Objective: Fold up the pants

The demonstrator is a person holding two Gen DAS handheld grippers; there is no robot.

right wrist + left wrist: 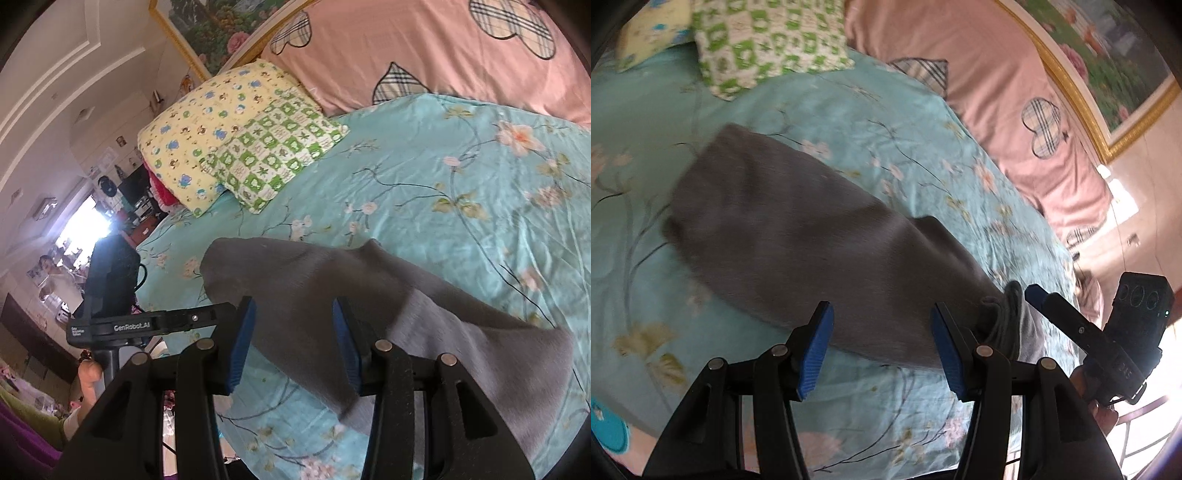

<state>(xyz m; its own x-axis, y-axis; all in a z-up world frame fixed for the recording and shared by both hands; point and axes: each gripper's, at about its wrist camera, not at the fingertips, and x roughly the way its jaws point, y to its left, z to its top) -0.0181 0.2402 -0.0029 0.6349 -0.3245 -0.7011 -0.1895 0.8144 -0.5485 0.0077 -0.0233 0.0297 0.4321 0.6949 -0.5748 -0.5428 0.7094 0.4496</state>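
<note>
The grey pants [783,221] lie folded on the bed's teal floral sheet [849,122], and no container shows in either view. In the left wrist view they stretch from about ten o'clock toward four o'clock, passing beyond the left tool [882,350], whose blue pads stand apart with nothing pressed between them. In the right wrist view the pants [295,280] spread from the centre toward four o'clock; the right tool [293,343] is also parted and gripping nothing, the cloth beyond its pads. Both tools angle down at the bed. A green checked pillow [273,151] and a yellow pillow [192,122] sit at eleven o'clock, a pink quilt [424,44] at one o'clock.
</note>
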